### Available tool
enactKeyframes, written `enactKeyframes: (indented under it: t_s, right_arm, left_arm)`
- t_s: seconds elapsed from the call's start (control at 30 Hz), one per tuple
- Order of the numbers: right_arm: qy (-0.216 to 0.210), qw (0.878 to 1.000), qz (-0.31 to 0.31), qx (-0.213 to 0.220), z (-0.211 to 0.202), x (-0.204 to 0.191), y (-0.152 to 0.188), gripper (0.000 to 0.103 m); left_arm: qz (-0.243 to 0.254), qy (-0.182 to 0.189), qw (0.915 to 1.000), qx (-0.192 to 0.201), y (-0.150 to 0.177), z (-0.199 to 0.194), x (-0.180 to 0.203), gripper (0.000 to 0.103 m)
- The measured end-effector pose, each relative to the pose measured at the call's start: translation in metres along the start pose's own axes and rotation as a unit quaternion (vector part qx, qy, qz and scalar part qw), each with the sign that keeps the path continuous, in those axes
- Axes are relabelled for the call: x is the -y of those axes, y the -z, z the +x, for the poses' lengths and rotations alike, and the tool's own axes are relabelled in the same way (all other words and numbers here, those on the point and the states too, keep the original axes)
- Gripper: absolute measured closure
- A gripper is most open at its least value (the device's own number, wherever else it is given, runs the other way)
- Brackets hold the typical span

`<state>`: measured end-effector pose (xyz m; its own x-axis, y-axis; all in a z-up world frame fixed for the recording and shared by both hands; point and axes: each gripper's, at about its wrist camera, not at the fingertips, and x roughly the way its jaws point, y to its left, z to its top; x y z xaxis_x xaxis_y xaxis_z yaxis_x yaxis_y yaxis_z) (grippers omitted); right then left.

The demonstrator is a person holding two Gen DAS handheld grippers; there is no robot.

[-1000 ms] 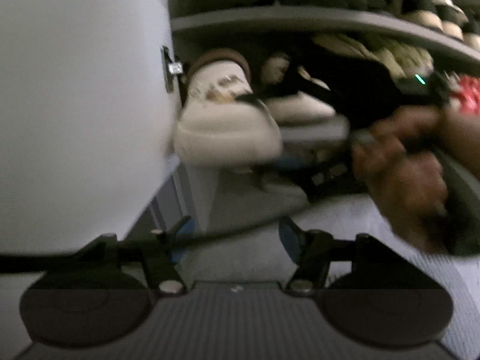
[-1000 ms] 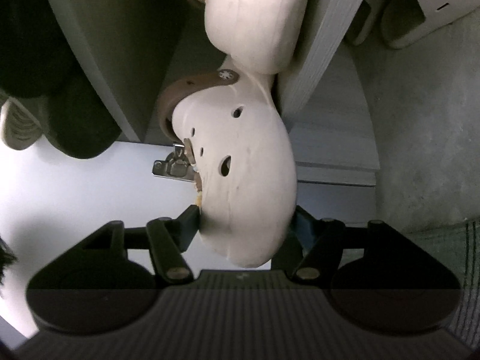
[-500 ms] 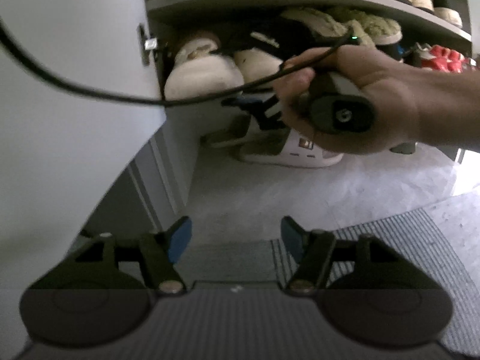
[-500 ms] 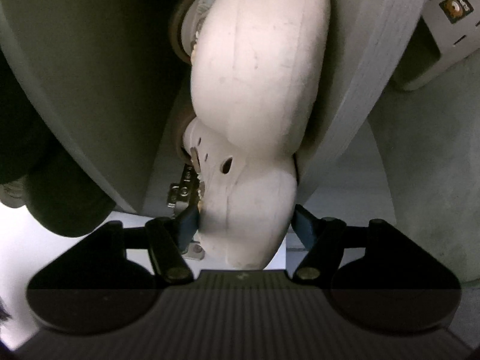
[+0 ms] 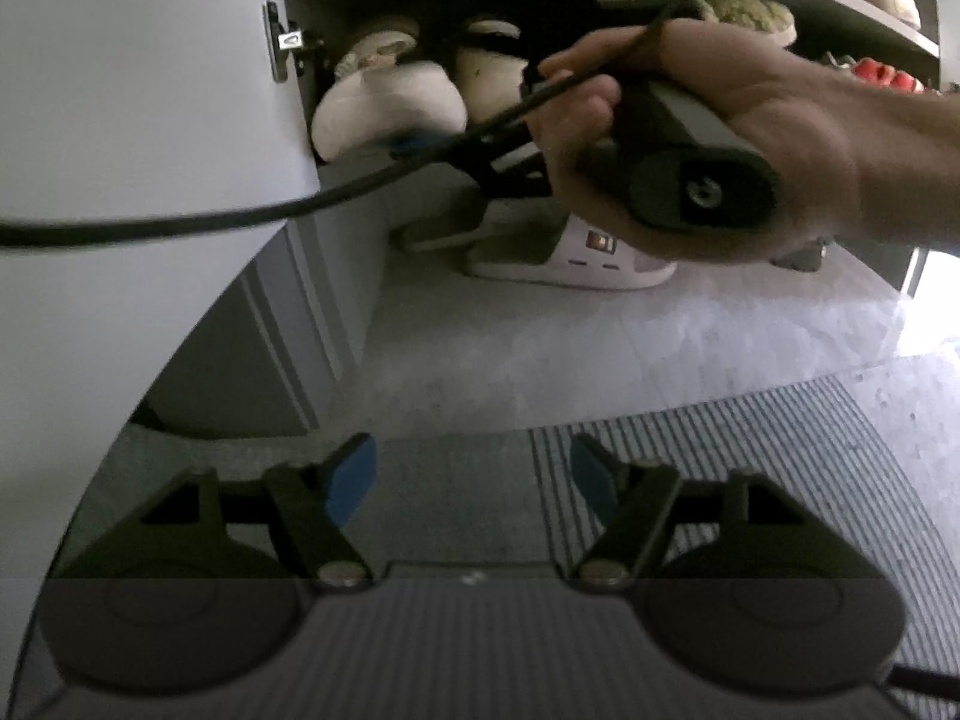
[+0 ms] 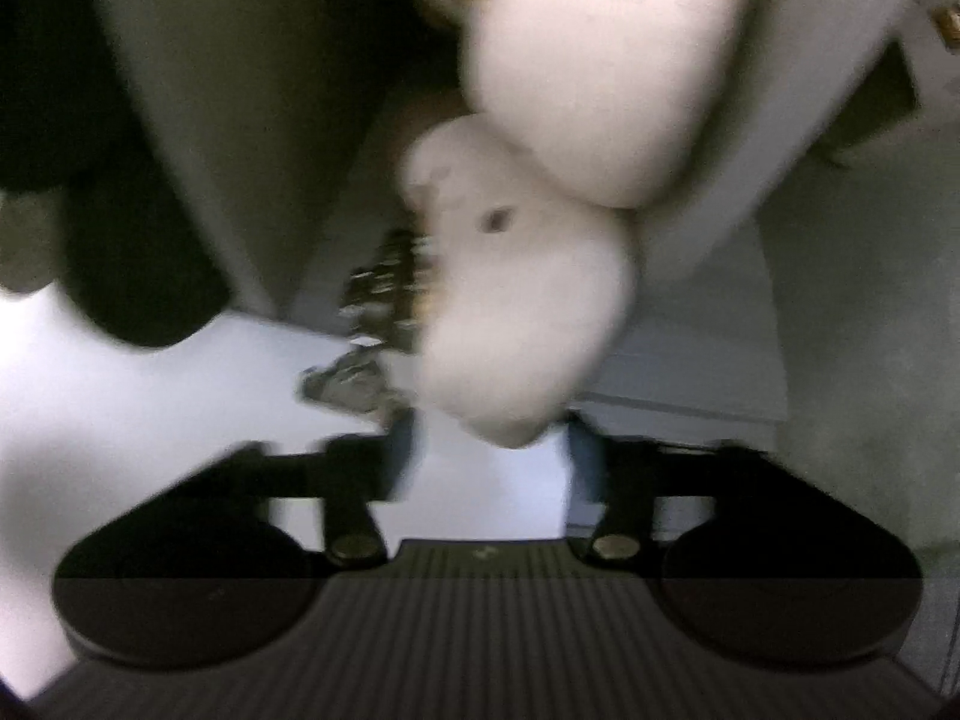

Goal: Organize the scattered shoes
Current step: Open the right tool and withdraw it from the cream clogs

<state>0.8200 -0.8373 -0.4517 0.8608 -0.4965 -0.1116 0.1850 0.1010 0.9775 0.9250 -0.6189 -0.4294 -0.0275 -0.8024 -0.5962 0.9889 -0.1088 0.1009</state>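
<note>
Left wrist view: the left gripper [image 5: 473, 477] sits at the bottom of the frame, its blue-padded jaws opening and standing wide with nothing between them, only the pale floor [image 5: 516, 360] and the striped mat [image 5: 750, 438] beyond. At the upper left a white cabinet door [image 5: 138, 78] stands open, with a metal hinge [image 5: 282, 42] on its edge. On the low shelf [image 5: 336, 171] just right of the door rest two cream clogs [image 5: 390, 105], side by side. A hand [image 5: 708, 138] reaches in from the right, gripping the black handle of the right gripper [image 5: 420, 147], whose blurred tips lie at the toe of the nearer clog; a black cable [image 5: 180, 222] runs from it to the left edge. Below the hand a white slide sandal [image 5: 576, 252] lies on the floor. More shoes fill the shelf at the upper right.

Right wrist view: the picture is rolled sideways and blurred. The two clogs fill the centre and top. The jaws are closing, and the toe of the nearer clog hangs just beyond the tips, not pressed by the pads.
</note>
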Motion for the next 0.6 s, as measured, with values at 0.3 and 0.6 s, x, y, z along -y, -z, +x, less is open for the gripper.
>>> enactKeyframes:
  t_s: [0.3,0.6]
  right_arm:
    - [0.023,0.999,-0.022,0.009,0.008,0.004,-0.029,0.064]
    - [0.037,0.987,-0.154,-0.003,-0.052,-0.04,0.002,0.064]
  left_arm:
    - [-0.017,0.005,0.9998,-0.007,0.003,0.001,-0.003,0.02]
    - [-0.048,0.053,0.9968,-0.036,0.001,0.016,0.007,0.018]
